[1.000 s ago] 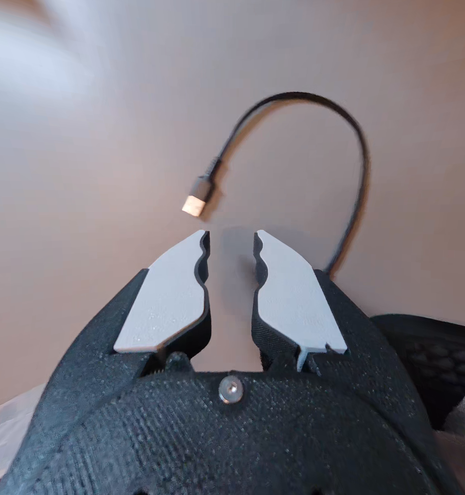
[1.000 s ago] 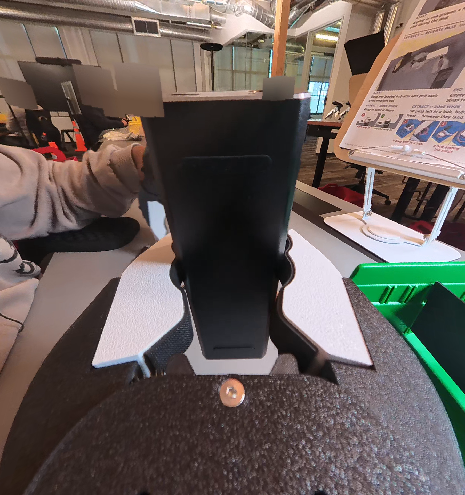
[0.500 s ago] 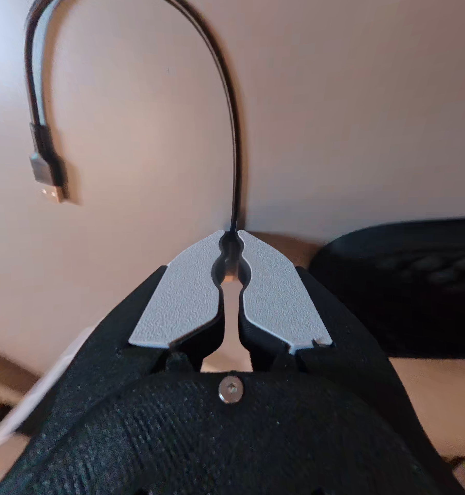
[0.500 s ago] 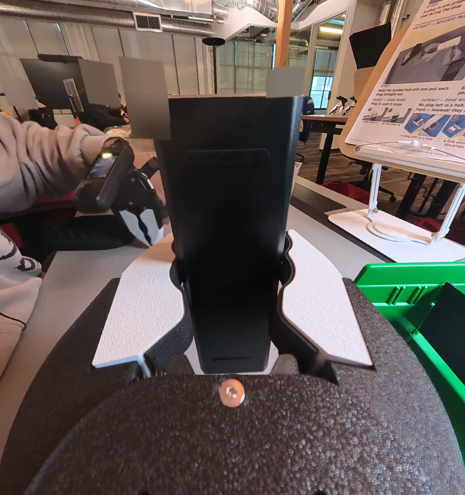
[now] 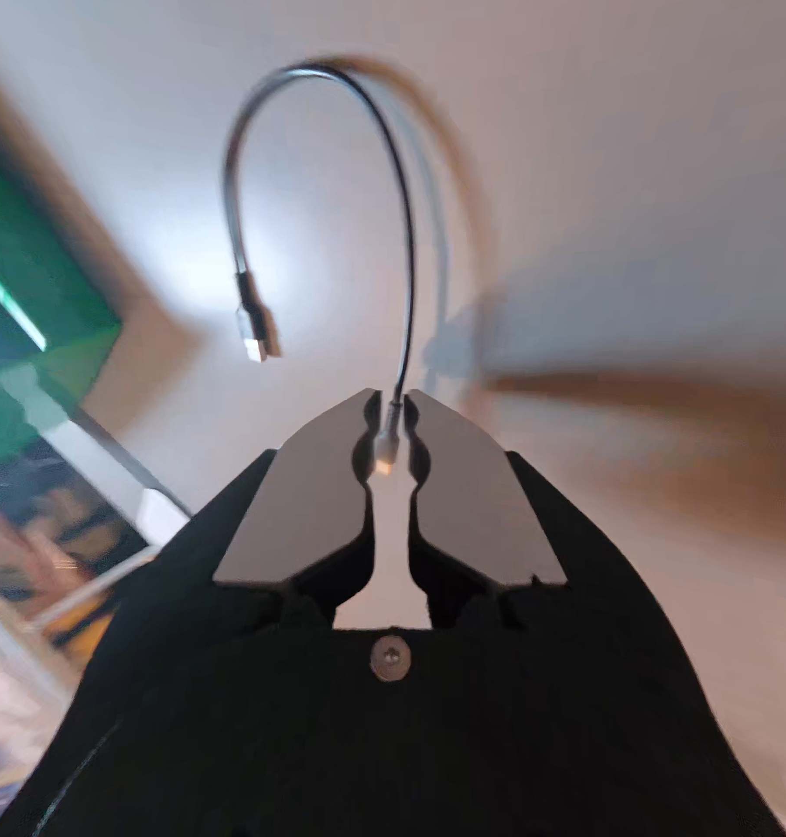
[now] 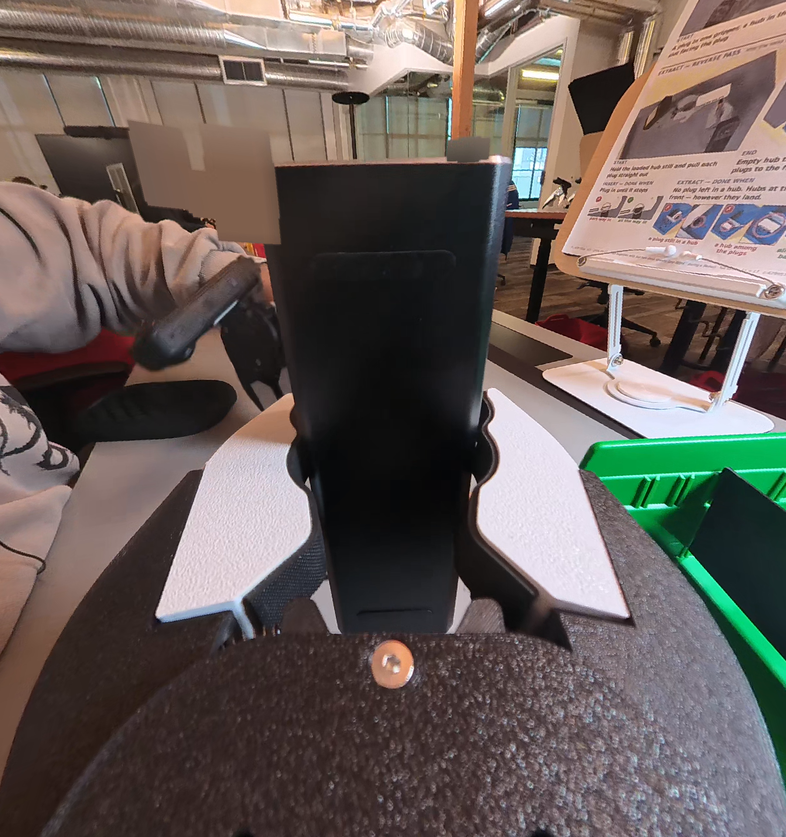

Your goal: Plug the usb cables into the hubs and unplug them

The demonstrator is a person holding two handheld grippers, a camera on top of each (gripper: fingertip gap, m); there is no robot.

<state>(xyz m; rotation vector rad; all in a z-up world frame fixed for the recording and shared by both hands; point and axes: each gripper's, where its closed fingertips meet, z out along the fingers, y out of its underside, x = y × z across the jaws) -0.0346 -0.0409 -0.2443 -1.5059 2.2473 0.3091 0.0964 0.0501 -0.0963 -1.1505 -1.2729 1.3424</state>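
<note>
Left wrist view: the left gripper [image 5: 391, 398], with smooth grey scalloped fingers [image 5: 309, 489] on a coarse black body, is nearly closed on one plug of a thin black USB cable [image 5: 407, 235]. The cable rises from between the fingertips, arcs over in a hoop and hangs down ahead and to the left, ending in a free metal-tipped plug [image 5: 255, 330] clear of the pale table [image 5: 608, 158]. A green bin [image 5: 33, 290] is a blur at far left.

Right wrist view: the right gripper [image 6: 391, 407], with white pebbled fingers [image 6: 241, 534] on a grainy dark body, is closed about a matte black, box-shaped hub [image 6: 386, 362] with rounded corners, standing upright between the pads and reaching well past the fingertips. Its facing side bears a raised rectangular panel; no brand mark is legible.

To the right lies a ribbed green plastic bin [image 6: 645, 457] with a black divider. Beyond it, a white stand holds a printed instruction sheet [image 6: 717, 149] (text and photographs, not transcribed). To the left, a grey sleeve [image 6: 65, 258] and the other gripper's black handle [image 6: 192, 321].
</note>
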